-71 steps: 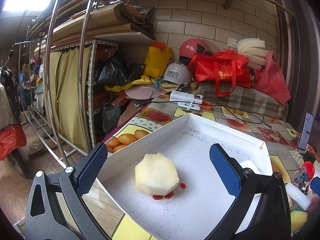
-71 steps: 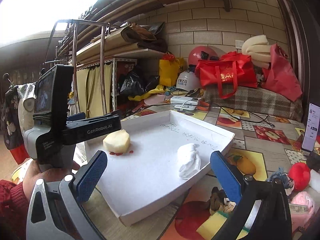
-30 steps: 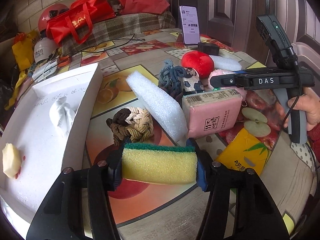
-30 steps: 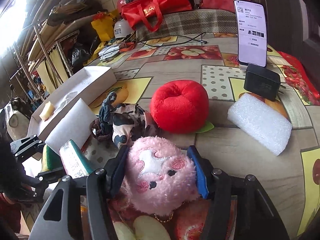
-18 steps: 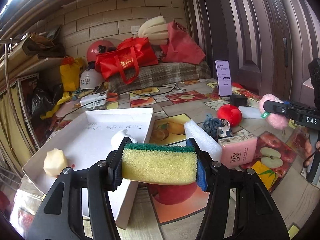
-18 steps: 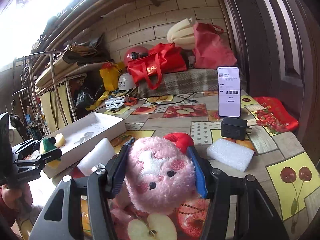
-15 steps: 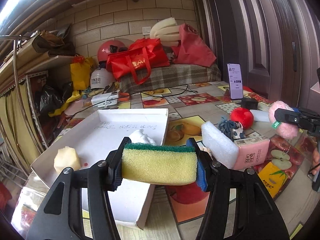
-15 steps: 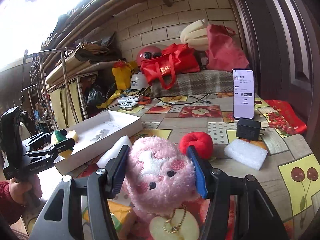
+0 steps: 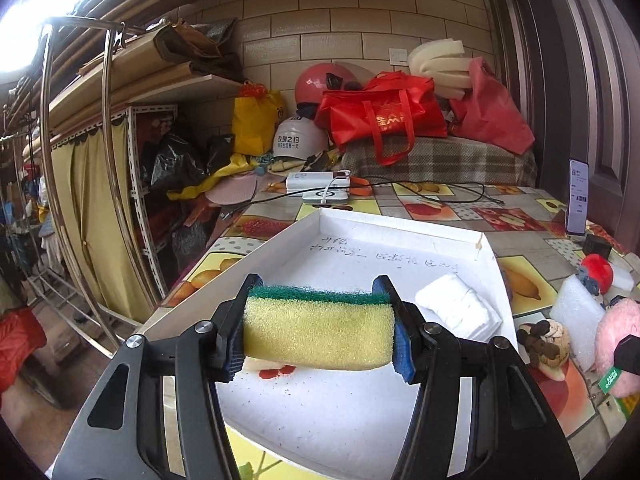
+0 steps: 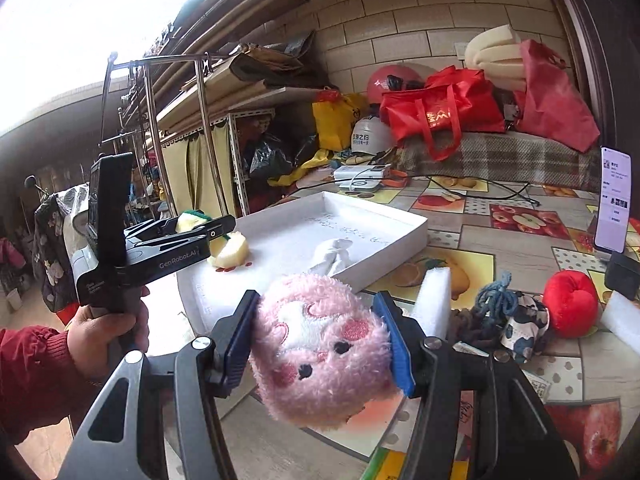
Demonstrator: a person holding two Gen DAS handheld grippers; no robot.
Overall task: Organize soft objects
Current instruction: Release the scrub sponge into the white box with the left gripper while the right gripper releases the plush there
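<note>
A cluttered storeroom with a pale brick wall surrounds a desk [image 9: 440, 204] covered in a fruit-print cloth.

Nearest in the left wrist view, the left gripper [image 9: 318, 330] has its fingers [image 9: 230, 340] pinching a yellow sponge with a green scouring top [image 9: 320, 330]. The sponge lies crosswise between the blue pads, its ends pressed against them, and it hangs over the near part of a white tray [image 9: 400, 232]. Red smears [image 9: 276, 371] mark the tray floor just under the sponge. Farther in, a folded white cloth [image 9: 456, 306] rests on the tray floor near its right wall, with handwriting beyond it.

In the right wrist view, the right gripper [image 10: 318, 346] has its fingers [image 10: 236, 340] clamped on a pink plush toy [image 10: 320, 344], face toward the camera, held above the desk's near edge and outside the tray. To its left, the person's left hand [image 10: 106, 332] grips the other tool, and a pale yellow foam chunk [image 10: 234, 254] sits in the tray by its tips. Right of the plush lie a white foam block [image 10: 434, 300], a blue yarn bundle on a cow-print cloth [image 10: 508, 312], and a red plush apple [image 10: 570, 304]. A phone [image 10: 614, 204] stands upright farther back. At the far end sit a red tote bag [image 9: 380, 116], a white helmet [image 9: 298, 142] and a pink helmet [image 9: 324, 80].
</note>
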